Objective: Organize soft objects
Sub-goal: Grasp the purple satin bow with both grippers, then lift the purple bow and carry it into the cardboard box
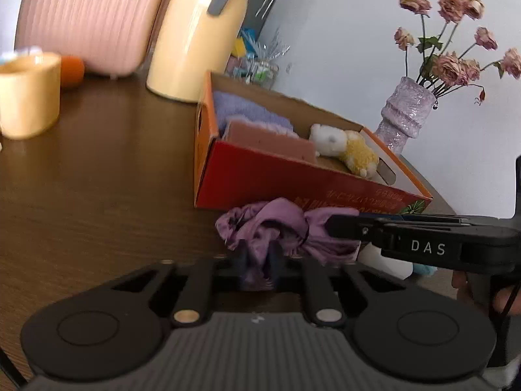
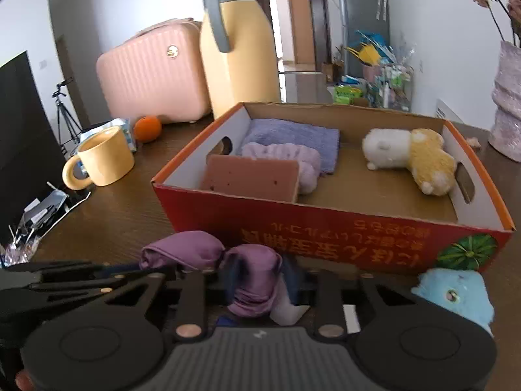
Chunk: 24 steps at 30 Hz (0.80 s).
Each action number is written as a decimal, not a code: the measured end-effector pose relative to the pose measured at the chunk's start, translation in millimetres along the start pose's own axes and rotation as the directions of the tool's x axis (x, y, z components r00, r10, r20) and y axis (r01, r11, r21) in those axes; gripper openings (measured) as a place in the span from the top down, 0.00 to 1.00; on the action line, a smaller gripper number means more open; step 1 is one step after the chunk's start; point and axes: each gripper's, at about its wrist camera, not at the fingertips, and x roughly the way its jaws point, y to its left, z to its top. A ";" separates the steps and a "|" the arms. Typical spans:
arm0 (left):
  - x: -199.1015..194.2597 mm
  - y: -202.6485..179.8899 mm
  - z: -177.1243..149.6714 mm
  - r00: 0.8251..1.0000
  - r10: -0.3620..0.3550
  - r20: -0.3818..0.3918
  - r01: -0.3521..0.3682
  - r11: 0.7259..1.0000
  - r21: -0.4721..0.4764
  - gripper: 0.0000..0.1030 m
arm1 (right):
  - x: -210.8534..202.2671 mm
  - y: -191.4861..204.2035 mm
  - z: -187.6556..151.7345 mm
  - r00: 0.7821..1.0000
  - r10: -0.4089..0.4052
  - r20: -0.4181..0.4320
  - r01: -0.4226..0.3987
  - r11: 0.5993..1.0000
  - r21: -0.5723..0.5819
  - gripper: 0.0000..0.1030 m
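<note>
Both tongs (image 1: 257, 260) (image 2: 260, 280) pinch purple cloth (image 1: 276, 228) (touching the box's (image 2: 325, 234) red wall).

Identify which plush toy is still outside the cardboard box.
The blue plush toy, lying on the table before the box's red front; the white-and-yellow plush lies inside.

Both cameras sit low and close over the brown surface (image 1: 97, 179), each looking forward and slightly down. The left wrist view faces the cardboard box (image 1: 293, 192) from its corner, with the right tool (image 1: 329, 224) at the middle right. The right wrist view faces the box's long side, and both views share the box (image 2: 325, 224), the purple cloth (image 2: 257, 270) and the yellow jug (image 2: 237, 58).
</note>
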 end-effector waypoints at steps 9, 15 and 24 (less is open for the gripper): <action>-28.6 -12.6 0.6 0.998 -0.015 0.060 0.013 0.999 0.033 0.97 | -24.5 13.6 2.3 0.997 0.019 0.077 -0.016 0.999 -0.040 0.90; -104.2 -62.7 -20.2 0.982 -0.031 0.187 0.001 0.987 0.161 0.97 | -111.8 27.1 -24.0 0.975 0.049 0.215 -0.028 0.995 -0.101 0.90; -134.7 -119.8 -80.5 0.984 -0.139 0.110 0.116 0.974 0.194 0.97 | -186.5 4.3 -99.4 0.968 0.030 0.251 -0.036 0.999 0.020 0.90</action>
